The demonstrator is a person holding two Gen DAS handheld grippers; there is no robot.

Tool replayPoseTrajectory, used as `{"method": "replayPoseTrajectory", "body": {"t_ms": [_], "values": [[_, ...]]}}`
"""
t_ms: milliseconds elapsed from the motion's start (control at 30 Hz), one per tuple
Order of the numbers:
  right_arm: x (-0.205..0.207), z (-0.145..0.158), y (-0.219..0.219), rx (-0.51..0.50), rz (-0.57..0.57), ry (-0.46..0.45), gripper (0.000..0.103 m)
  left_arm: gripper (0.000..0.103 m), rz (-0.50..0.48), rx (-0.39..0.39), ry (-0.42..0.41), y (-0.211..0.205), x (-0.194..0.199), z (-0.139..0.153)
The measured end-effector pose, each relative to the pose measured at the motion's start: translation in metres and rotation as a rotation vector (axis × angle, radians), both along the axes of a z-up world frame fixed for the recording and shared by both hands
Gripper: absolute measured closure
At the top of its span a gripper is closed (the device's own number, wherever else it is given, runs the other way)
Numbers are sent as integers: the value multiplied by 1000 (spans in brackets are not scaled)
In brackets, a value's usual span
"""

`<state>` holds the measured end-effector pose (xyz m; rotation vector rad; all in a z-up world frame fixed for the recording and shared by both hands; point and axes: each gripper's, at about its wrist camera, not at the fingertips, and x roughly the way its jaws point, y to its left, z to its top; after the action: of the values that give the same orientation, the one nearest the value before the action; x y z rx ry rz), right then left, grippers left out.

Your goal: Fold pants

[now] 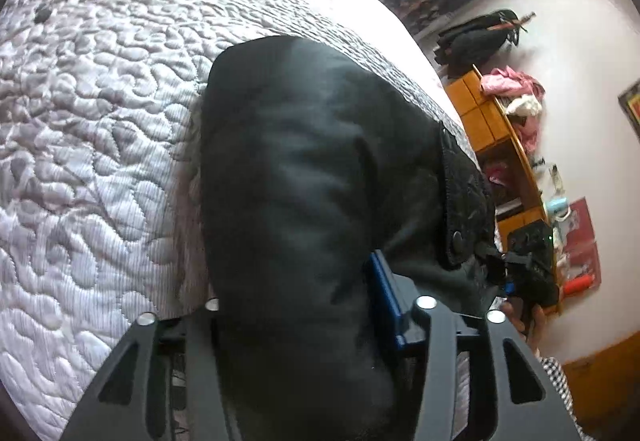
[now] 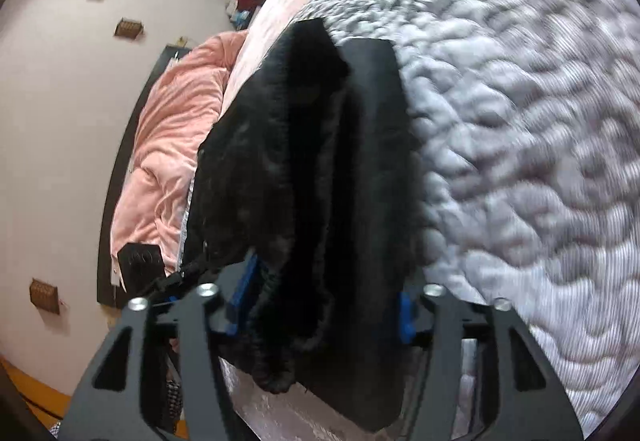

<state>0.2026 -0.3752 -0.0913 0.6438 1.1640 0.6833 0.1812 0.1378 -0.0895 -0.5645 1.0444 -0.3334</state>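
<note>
The black pants [image 1: 312, 177] lie over the grey quilted bedspread [image 1: 92, 129], folded lengthwise, with the waistband and a snap button at the right. My left gripper [image 1: 304, 305] is shut on the pants, black cloth filling the gap between its fingers; only the blue right pad [image 1: 386, 301] shows. In the right wrist view the pants [image 2: 312, 169] hang bunched between the blue pads [image 2: 240, 293] of my right gripper [image 2: 324, 301], which is shut on them above the bedspread [image 2: 520, 145]. The right gripper also shows in the left wrist view [image 1: 528, 265].
A wooden shelf unit [image 1: 500, 145] with pink and white clothes stands right of the bed. A dark bag [image 1: 476, 37] hangs on the wall. A pink blanket [image 2: 172, 145] lies along the bed's left edge, against a dark frame [image 2: 120, 161].
</note>
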Motion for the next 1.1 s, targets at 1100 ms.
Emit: {"method": "replayPoseTrajectory", "body": {"t_ms": [1100], "values": [[-201, 136, 77, -752, -175, -371, 13, 4, 227, 570, -114, -38, -165, 112]]}}
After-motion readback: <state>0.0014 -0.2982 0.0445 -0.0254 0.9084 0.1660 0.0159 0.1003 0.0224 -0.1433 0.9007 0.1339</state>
